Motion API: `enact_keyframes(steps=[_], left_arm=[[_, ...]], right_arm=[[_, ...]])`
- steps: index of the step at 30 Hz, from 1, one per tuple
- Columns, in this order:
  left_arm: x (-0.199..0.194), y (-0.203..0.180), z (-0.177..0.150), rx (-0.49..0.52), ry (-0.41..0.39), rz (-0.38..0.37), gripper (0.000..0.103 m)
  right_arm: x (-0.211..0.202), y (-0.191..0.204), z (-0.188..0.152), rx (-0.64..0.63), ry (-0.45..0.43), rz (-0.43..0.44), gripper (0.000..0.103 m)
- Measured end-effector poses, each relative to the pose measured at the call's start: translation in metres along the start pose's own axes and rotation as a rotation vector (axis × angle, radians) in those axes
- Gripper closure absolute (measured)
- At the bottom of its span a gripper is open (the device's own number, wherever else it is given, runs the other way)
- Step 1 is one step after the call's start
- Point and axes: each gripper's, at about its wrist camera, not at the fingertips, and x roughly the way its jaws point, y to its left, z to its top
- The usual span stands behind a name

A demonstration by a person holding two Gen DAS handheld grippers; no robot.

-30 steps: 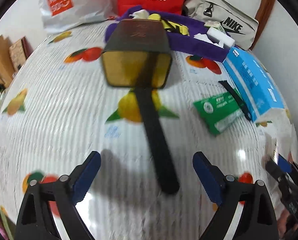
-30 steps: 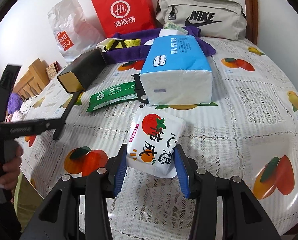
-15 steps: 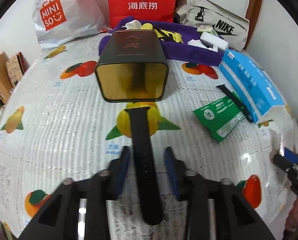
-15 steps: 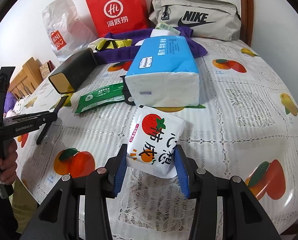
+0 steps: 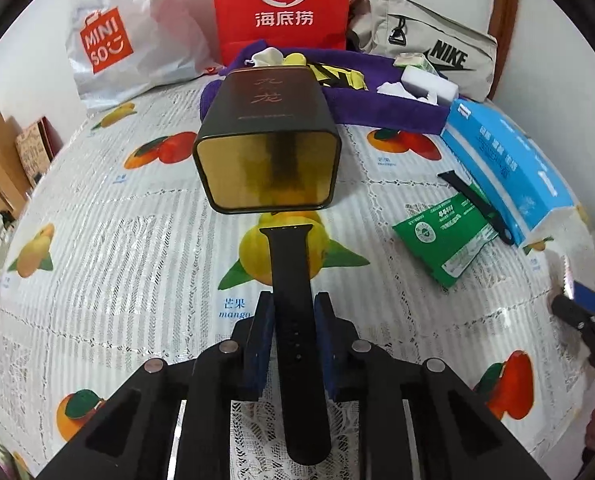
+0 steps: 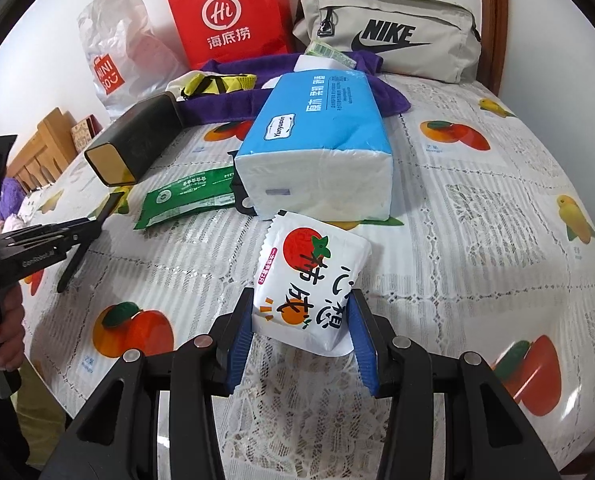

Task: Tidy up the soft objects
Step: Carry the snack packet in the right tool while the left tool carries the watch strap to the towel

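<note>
A black watch strap (image 5: 289,264) lies lengthwise on the fruit-print tablecloth (image 5: 97,240), pointing at a dark tin. My left gripper (image 5: 291,308) is closing on it, and the blue pads touch both of its sides. In the right wrist view the left gripper (image 6: 93,228) stands at the left edge with the strap (image 6: 109,204) sticking out beyond it. My right gripper (image 6: 301,300) is shut on a white soft tissue packet (image 6: 309,264) printed with a red fruit and held just above the cloth.
A dark tin (image 5: 265,148) lies on its side ahead of the strap. To the right are a green packet (image 5: 445,232), a second black strap (image 5: 473,204) and a blue tissue pack (image 5: 505,168). Behind them are a purple towel (image 5: 377,100), a red bag (image 5: 281,4), a white bag (image 5: 113,44) and a grey pouch (image 5: 429,52).
The left jaws have closed from wide open onto the black strap, and the gripper has come forward over it. The right gripper keeps its hold on the packet, almost still.
</note>
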Motion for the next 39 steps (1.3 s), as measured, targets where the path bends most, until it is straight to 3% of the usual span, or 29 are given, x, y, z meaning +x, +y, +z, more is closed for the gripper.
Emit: enact_keyframes(steps=[9,21,30,39], left_arm=[[-0.031,0.004,0.004,-0.019,-0.017,-0.047,0.084],[-0.076,0.003,0.042,-0.02,-0.106,-0.079,0.084],[-0.076,0.01,0.083,-0.064,-0.139,-0.094,0.083],[-0.054,-0.004,0.132,-0.104,-0.153,-0.052,0.083]], right_arm=[[-0.024,0.012,0.017,-0.052,-0.031,0.038,0.059],[-0.057,0.023,0.058,-0.108,-0.093,0.119,0.059],[-0.049,0.022,0.103,-0.144,-0.109,0.138,0.058],[-0.016,0.013,0.181,-0.231,-0.117,0.197,0.058]])
